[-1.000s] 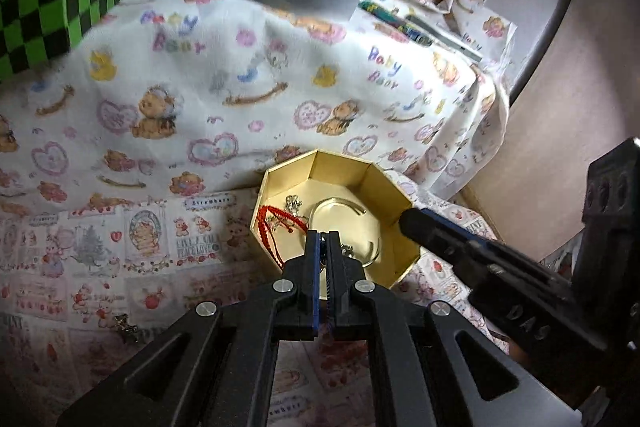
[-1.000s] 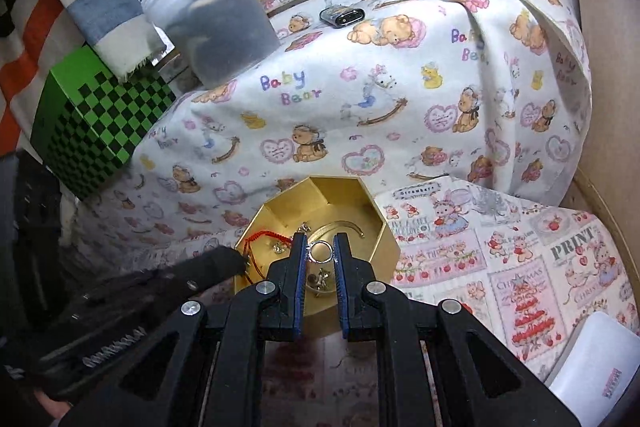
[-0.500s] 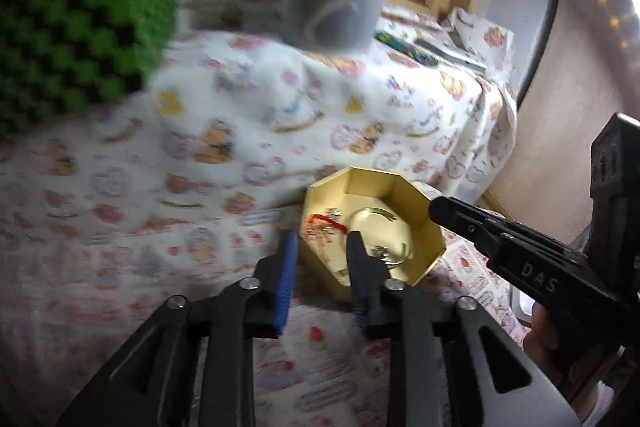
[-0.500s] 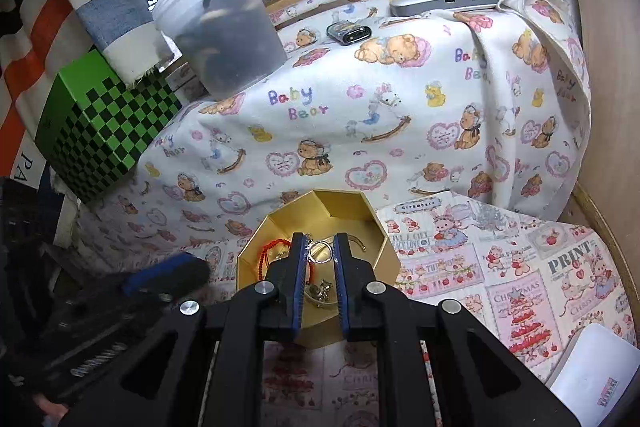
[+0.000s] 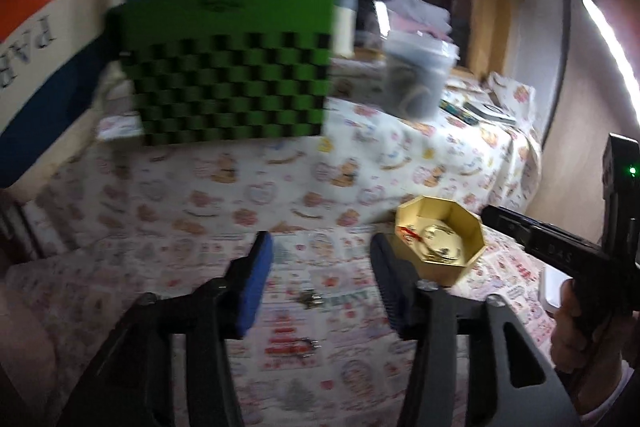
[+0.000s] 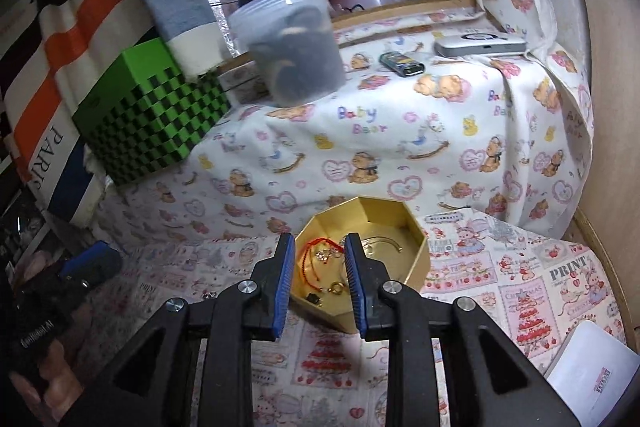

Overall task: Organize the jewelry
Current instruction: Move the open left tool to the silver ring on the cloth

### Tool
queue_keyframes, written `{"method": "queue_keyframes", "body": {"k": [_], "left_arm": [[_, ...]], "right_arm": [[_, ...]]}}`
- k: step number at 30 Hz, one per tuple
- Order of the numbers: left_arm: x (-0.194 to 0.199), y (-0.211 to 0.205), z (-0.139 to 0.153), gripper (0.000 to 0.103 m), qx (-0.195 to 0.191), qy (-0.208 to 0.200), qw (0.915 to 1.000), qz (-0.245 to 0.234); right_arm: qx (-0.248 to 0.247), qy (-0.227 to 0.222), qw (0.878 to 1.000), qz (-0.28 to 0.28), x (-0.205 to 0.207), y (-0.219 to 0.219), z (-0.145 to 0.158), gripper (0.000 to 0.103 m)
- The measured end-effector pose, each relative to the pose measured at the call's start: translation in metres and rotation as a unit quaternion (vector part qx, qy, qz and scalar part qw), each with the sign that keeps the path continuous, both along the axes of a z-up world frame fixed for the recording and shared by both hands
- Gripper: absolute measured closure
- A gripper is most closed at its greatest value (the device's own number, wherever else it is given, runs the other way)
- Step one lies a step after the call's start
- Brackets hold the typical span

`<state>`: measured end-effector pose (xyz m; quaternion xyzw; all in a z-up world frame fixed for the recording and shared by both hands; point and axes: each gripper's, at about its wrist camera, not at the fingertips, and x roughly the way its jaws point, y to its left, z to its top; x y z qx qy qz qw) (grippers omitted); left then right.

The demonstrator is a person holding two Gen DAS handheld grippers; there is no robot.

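Your left gripper points down at the printed cloth, left of the gold box; its jaws have just been opening, now wide, with nothing between them. A small charm lies on the cloth under the gap, untouched. Your right gripper tilts down over the box's near edge; its jaws have just been opening to a narrow gap and grip nothing. The red cord, rings and a bangle lie in the box. Your right hand wraps the handle.
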<state>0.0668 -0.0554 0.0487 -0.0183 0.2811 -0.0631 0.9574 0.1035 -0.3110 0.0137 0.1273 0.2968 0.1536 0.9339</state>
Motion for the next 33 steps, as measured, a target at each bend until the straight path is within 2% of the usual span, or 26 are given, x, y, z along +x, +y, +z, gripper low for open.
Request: {"method": "queue_keyframes", "body": {"k": [3, 6, 8, 10, 12, 14, 16, 19, 25, 29, 33], "left_arm": [[-0.009, 0.013, -0.003, 0.043, 0.006, -0.009, 0.9998, 0.015], [-0.014, 0.024, -0.009, 0.033, 0.007, -0.016, 0.9993, 0.034], [-0.016, 0.029, -0.014, 0.030, 0.009, -0.015, 0.9990, 0.042], [-0.015, 0.033, -0.021, 0.026, 0.007, -0.012, 0.9989, 0.044], [-0.014, 0.035, -0.026, 0.024, 0.010, -0.004, 0.9987, 0.049], [-0.014, 0.036, -0.029, 0.023, 0.012, 0.001, 0.9987, 0.050], [-0.017, 0.039, -0.031, 0.020, 0.008, -0.001, 0.9987, 0.051], [-0.018, 0.042, -0.031, 0.016, 0.008, -0.004, 0.9985, 0.054], [-0.014, 0.052, -0.035, 0.012, -0.015, 0.015, 0.9977, 0.065], [-0.012, 0.050, -0.038, 0.012, -0.008, 0.032, 0.9976, 0.061], [-0.005, 0.039, -0.050, 0.012, 0.008, 0.084, 0.9957, 0.040]], "right_arm": [[-0.014, -0.010, 1.000, 0.004, -0.004, 0.007, 0.002, 0.068], [-0.020, -0.012, 1.000, 0.009, -0.006, 0.013, 0.002, 0.065], [-0.026, -0.015, 1.000, 0.009, -0.007, 0.016, 0.001, 0.057], [-0.034, -0.017, 0.999, 0.009, -0.008, 0.020, 0.000, 0.056], [-0.038, -0.018, 0.999, 0.013, -0.009, 0.023, 0.000, 0.050], [-0.043, -0.021, 0.999, 0.019, -0.012, 0.029, -0.002, 0.038], [-0.052, -0.023, 0.998, 0.024, -0.014, 0.036, -0.002, 0.037], [-0.055, -0.026, 0.998, 0.028, -0.017, 0.041, -0.004, 0.031], [-0.064, -0.014, 0.998, 0.019, -0.011, 0.045, -0.013, 0.027], [-0.068, -0.007, 0.998, 0.010, -0.008, 0.045, -0.017, 0.027], [-0.070, 0.001, 0.998, 0.007, -0.005, 0.045, -0.019, 0.025]]}}
